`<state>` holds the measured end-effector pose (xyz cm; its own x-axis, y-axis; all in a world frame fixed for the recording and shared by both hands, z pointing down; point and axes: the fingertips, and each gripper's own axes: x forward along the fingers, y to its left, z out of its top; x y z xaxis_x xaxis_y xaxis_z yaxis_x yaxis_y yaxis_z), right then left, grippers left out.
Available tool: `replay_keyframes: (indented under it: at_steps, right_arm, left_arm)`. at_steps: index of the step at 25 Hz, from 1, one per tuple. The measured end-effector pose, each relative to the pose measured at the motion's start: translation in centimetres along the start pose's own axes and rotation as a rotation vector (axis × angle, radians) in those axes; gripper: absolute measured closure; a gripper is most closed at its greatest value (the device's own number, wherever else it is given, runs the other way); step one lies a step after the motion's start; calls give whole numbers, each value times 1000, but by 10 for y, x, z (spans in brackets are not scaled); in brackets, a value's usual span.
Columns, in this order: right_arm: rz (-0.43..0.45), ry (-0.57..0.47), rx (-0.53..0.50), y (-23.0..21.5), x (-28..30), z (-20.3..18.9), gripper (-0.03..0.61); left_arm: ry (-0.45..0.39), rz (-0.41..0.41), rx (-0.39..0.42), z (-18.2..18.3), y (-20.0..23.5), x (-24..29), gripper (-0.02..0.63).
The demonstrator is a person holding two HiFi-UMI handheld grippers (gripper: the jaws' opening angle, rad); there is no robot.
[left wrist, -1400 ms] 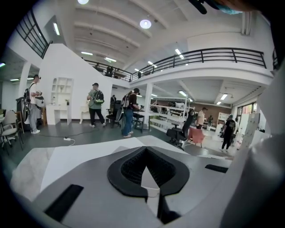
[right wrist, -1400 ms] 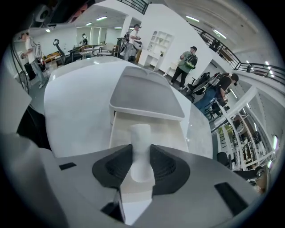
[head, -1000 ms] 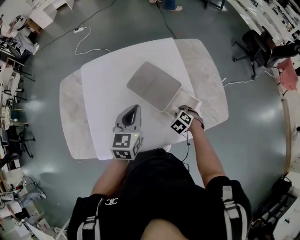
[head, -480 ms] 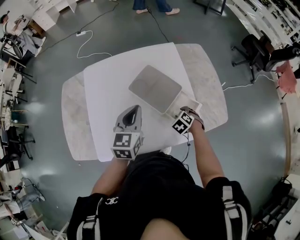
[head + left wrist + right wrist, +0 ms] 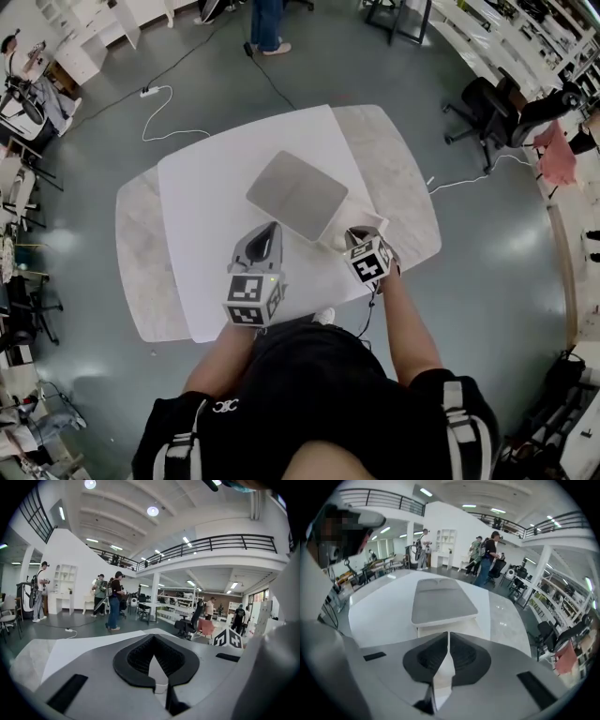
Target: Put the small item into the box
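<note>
A flat box with a grey lid [image 5: 298, 195] lies on the white table [image 5: 202, 202]; its open white compartment [image 5: 364, 221] faces me. My right gripper [image 5: 353, 235] hangs at that compartment's near edge. Its jaws are closing, the tips all but touching, with nothing between them [image 5: 448, 634]. In the right gripper view the grey lid [image 5: 440, 601] and the white compartment's rim [image 5: 440, 626] lie just ahead. My left gripper [image 5: 271, 231] hovers over the table's front, shut and empty [image 5: 152, 639]. No small item shows in any view.
The white sheet lies on a marble tabletop [image 5: 412, 202] that ends close behind the box. Office chairs [image 5: 487, 108] stand to the right and a cable [image 5: 164, 117] trails on the floor. Several people [image 5: 112, 599] stand far off.
The head view has shifted, so the table sits lower and more to the left. The right gripper has drawn slightly back from the open compartment, and its marker cube has turned. The left gripper holds its place.
</note>
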<state>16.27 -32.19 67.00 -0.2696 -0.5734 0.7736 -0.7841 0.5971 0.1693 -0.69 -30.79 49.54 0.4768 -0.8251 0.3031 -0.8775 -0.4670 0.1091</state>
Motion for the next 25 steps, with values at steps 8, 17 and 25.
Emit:
replay_keyframes:
  at_steps: [8,17,25]
  right_arm:
    - [-150,-428,249,-41,-83,66,565]
    - [-327,-761,293,-58,-185,103,566]
    - [-409,-887,329,-46,-224,90,566]
  left_arm:
    - [-29,-47,12,10,-16,11,609]
    - [-70,-93,38,24,-38,23,609]
    - [-91,-132,82,31,-60,24,609]
